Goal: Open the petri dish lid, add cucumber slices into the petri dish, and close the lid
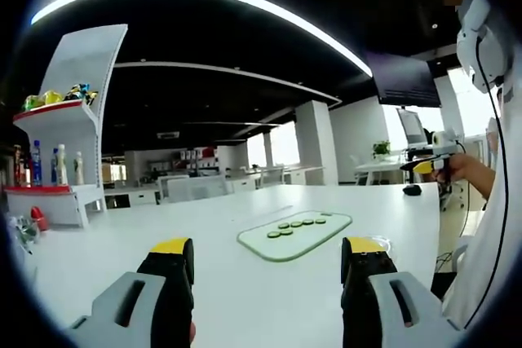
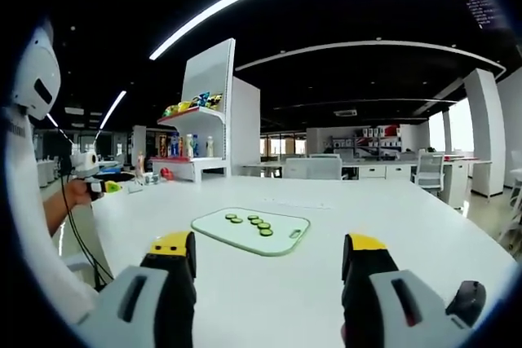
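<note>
A pale green cutting board (image 1: 314, 238) (image 2: 281, 238) lies on the white table (image 1: 122, 242) (image 2: 391, 209). Several round cucumber slices (image 1: 297, 224) (image 2: 254, 222) sit in rows on it. In the left gripper view my left gripper (image 1: 267, 260) is open and holds nothing, a short way before the board. My right gripper (image 2: 267, 260) is open too, with the board ahead between its yellow-tipped jaws. A faint clear rim (image 1: 382, 242) shows just behind the left gripper's right-hand jaw; I cannot tell what it is. Each gripper also shows in the other's view, in a hand (image 1: 432, 160) (image 2: 88, 170).
A person (image 1: 497, 201) (image 2: 33, 226) stands at the table's edge. A black mouse (image 1: 412, 190) (image 2: 469, 299) lies on the table. A white display shelf (image 1: 69, 132) (image 2: 204, 136) with bottles and snacks stands beyond. Desks and chairs fill the room behind.
</note>
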Motion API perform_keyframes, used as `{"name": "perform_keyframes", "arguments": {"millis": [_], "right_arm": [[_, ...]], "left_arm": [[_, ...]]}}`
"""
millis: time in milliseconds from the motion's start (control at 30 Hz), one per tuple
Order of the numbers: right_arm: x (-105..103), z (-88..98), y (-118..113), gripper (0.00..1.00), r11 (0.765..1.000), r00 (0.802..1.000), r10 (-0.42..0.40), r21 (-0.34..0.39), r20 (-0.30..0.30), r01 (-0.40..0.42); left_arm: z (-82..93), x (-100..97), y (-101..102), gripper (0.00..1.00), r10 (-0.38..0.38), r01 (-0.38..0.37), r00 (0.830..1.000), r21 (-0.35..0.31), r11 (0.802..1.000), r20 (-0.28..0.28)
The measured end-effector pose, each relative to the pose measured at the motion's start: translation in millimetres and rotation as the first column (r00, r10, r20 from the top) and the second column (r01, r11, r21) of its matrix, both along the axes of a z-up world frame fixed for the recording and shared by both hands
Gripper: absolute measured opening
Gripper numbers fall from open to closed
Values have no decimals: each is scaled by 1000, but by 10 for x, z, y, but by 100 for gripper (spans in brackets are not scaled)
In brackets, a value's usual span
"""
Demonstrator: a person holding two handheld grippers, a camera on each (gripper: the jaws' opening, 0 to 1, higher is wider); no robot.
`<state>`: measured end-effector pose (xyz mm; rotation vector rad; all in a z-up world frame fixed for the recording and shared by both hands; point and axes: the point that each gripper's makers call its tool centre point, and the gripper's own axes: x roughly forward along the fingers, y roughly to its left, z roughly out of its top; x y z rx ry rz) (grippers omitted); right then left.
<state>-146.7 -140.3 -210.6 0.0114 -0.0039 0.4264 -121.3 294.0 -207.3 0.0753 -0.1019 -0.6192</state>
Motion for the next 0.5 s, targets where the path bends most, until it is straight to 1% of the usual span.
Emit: {"name": "perform_keyframes", "arguments": {"millis": [100, 300, 500], "right_arm": [[3, -22, 10, 72, 1000, 1000, 1, -2, -7, -1], [5, 16, 35, 72, 1000, 1000, 9, 3, 3, -9], [16, -11, -21, 72, 1000, 1000, 4, 6, 0, -4]], "left_arm": [[-13, -7, 3, 74, 1, -1, 1000, 1, 1000, -3], [-35, -19, 6, 74, 2, -2, 1000, 4, 1000, -8], [-49, -21, 7, 74, 5, -5, 1000, 6, 1000, -13]]}}
